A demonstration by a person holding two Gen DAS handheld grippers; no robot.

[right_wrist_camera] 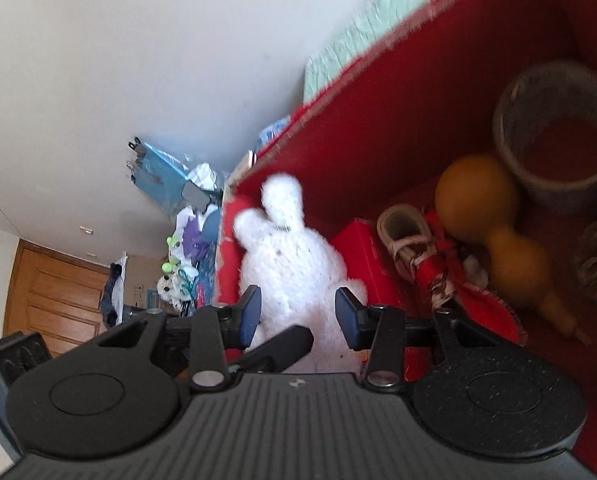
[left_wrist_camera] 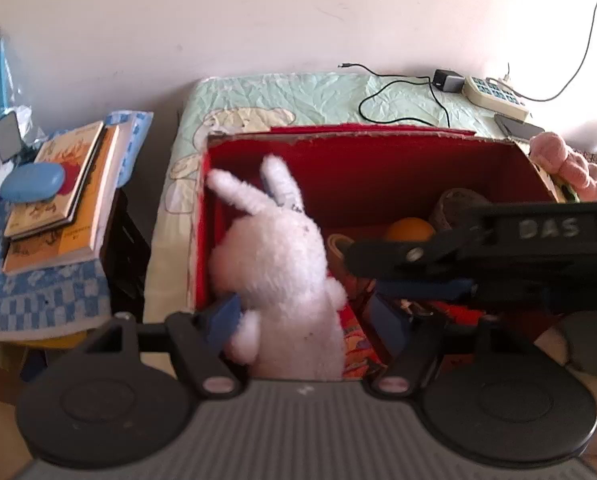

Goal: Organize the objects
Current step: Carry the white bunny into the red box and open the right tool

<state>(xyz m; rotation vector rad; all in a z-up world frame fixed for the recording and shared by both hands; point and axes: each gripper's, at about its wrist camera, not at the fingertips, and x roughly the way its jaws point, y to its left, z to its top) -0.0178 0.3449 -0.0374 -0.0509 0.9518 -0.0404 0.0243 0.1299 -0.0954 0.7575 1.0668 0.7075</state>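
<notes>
A white plush rabbit (left_wrist_camera: 274, 264) (right_wrist_camera: 294, 264) stands upright at the left end of an open red box (left_wrist_camera: 378, 138) (right_wrist_camera: 378, 100). My left gripper (left_wrist_camera: 306, 320) is open around the rabbit's lower body: its left pad touches the plush and its right pad stands clear. My right gripper (right_wrist_camera: 298, 316) has both blue pads against the rabbit's sides, shut on it. In the left wrist view its black fingers (left_wrist_camera: 418, 256) reach in from the right. Also in the box lie an orange gourd (right_wrist_camera: 494, 220), a tape roll (right_wrist_camera: 558, 140) and a small shoe (right_wrist_camera: 402, 236).
The box sits on a pale green quilt (left_wrist_camera: 278, 96) carrying a power strip (left_wrist_camera: 494, 96) with cables, and a pink plush (left_wrist_camera: 566, 164) at the box's right corner. Left of it, a stack of books (left_wrist_camera: 66, 200) with a blue case (left_wrist_camera: 32, 182) rests on a blue-patterned cloth.
</notes>
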